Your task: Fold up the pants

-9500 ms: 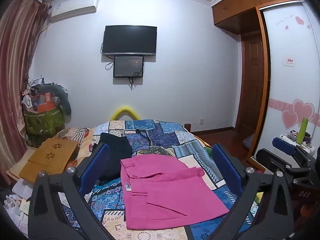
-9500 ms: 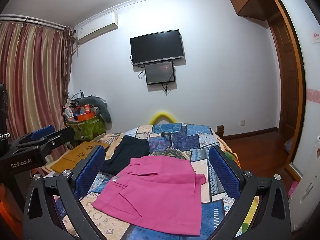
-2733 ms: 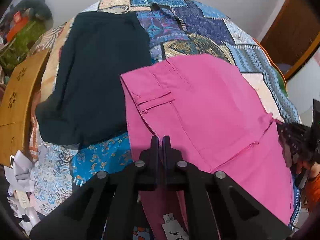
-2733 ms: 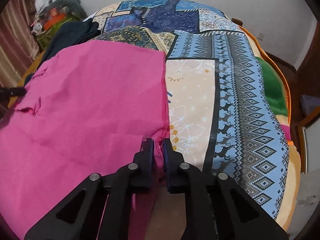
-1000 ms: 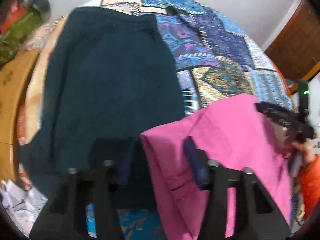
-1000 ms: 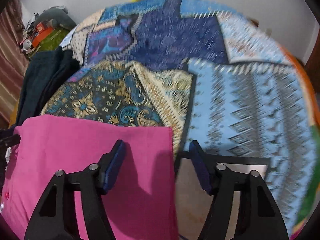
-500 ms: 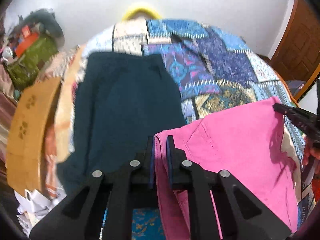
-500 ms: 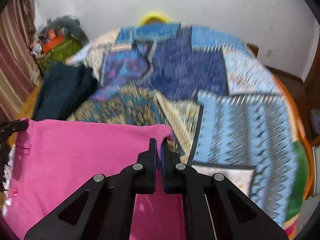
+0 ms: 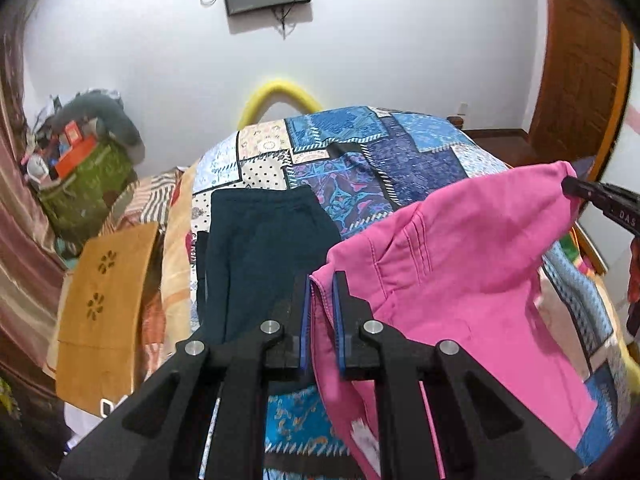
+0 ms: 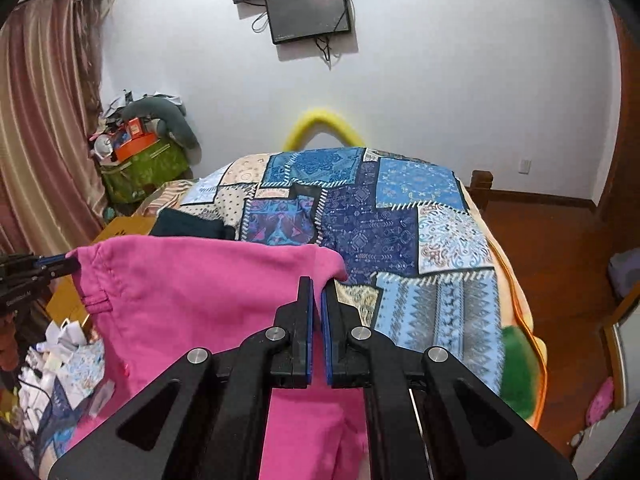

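Pink pants (image 9: pixel 460 264) hang lifted above the bed (image 9: pixel 400 148), stretched between the two claws, with the lower cloth drooping toward the quilt. The left claw (image 9: pixel 321 280) is clamped on one upper corner of the pants, a fold of pink cloth pinched between its blue pads. The right claw (image 10: pixel 314 284) is clamped on the opposite corner, its pads nearly together with only a thin edge of cloth between them. In the left wrist view the right claw shows at the right edge, gripping the far corner, and its black arm bears white letters that read "DAS". In the right wrist view the left claw shows at the left edge; the small white lettering on its arm is too blurred to read with any certainty. A pale tag (image 9: pixel 362 436) hangs near the lower hem of the pants, its print unreadable.

Beside the pink pants, on the patchwork quilt (image 10: pixel 400 216) of blue, purple and cream panels, lies a dark folded garment (image 9: pixel 256 248). A wooden board (image 9: pixel 104 304) with flower-shaped cutouts lies at the left side of the bed. Beyond it stands a green bag (image 10: pixel 140 168) heaped with clutter. A yellow curved tube (image 10: pixel 320 124) rises behind the bed's far end. Two dark screens (image 10: pixel 308 12) are mounted on the white wall.
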`<state>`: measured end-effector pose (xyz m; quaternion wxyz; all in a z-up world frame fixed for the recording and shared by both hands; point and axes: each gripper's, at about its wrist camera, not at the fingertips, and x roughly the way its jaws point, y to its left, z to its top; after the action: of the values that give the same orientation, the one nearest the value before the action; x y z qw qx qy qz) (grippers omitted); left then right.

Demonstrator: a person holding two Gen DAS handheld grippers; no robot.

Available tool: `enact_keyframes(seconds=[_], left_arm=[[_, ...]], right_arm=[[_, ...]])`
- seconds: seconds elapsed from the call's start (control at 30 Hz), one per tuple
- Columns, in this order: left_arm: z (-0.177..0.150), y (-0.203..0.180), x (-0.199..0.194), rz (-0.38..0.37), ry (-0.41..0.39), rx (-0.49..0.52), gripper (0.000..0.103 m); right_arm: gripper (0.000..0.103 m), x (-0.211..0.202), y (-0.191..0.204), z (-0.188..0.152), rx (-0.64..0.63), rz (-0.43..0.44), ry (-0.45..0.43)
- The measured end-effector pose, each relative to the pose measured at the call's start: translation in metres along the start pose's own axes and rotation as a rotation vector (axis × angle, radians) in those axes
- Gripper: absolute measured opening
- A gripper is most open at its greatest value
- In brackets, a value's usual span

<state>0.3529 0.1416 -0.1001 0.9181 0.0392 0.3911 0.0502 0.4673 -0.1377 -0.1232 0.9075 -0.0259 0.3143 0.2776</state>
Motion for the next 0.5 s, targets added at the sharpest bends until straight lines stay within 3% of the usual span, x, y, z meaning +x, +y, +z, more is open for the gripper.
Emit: enact_keyframes(seconds=[0.5], left_arm=[[-0.078, -0.032, -0.066, -0.070, 0.018, 0.011, 0.011]], right_arm=[[0.003, -0.077, -0.001, -0.076, 0.035, 0.065, 0.023]])
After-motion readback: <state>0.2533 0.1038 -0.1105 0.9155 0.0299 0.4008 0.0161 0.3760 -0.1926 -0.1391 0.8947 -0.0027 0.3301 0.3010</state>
